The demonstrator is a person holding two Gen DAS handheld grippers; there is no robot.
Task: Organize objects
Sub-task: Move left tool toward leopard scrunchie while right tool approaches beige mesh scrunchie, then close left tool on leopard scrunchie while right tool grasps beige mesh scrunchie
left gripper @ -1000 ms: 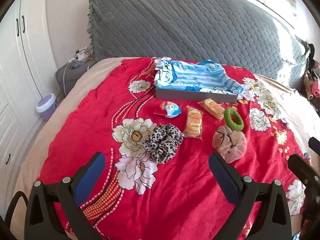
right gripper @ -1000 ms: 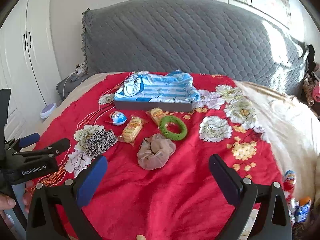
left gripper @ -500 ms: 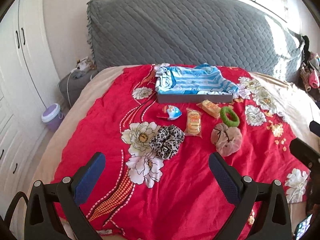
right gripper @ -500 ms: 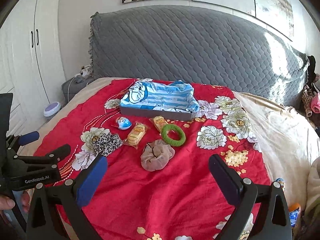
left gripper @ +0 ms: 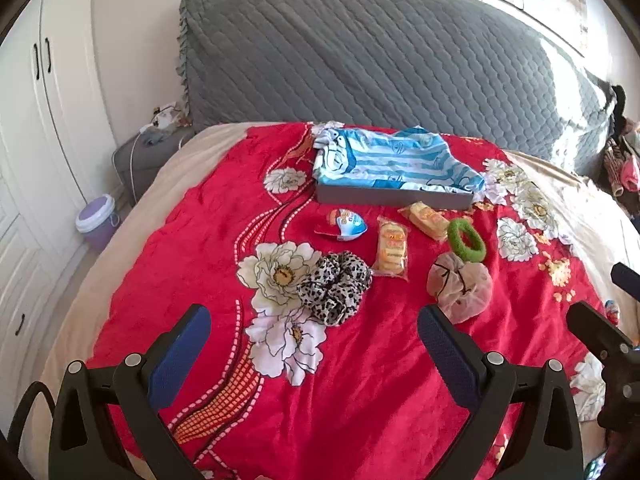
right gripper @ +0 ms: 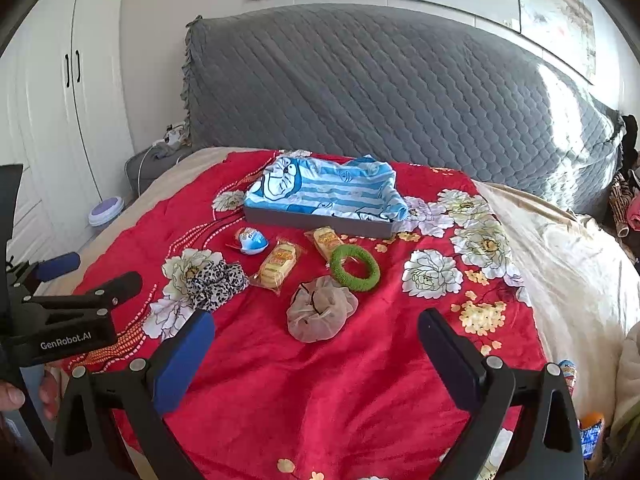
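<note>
1. Two grippers in view, both held above the near part of the red floral blanket [left gripper: 192, 248]. Left gripper [left gripper: 314, 344]: fingers spread wide, nothing between them. Right gripper [right gripper: 316, 344]: fingers likewise spread wide, holding nothing.
2. Landmark: grey tray [left gripper: 394, 197], lined with a blue-and-white striped cartoon cloth [left gripper: 384, 160], set on the blanket toward the quilted grey headboard [left gripper: 380, 52].
3. Chocolate egg [left gripper: 346, 226], blue, white and red wrapper, lies on the blanket just in front of the tray's left end.
4. Snack packet [left gripper: 393, 249], clear wrap over yellow biscuits, lies in front of the tray's middle, beside the egg and apart from it.
5. Second snack packet [left gripper: 426, 218], same kind, lies angled just in front of the tray's right half; its far end is close to the tray wall.
6. Green ring [left gripper: 466, 240], fuzzy, lies in front of the tray's right end, touching or overlapping the second packet.
7. Beige scrunchie [left gripper: 460, 286], sheer fabric, lies just nearer than the green ring.
8. Leopard scrunchie [left gripper: 334, 286], lies well in front of the tray's left end, overlapping a white flower in the blanket print.
9. Lavender lidded bin [left gripper: 98, 220], on the floor to the left of the tray, off the bed, by the white wardrobe [left gripper: 32, 120].
</note>
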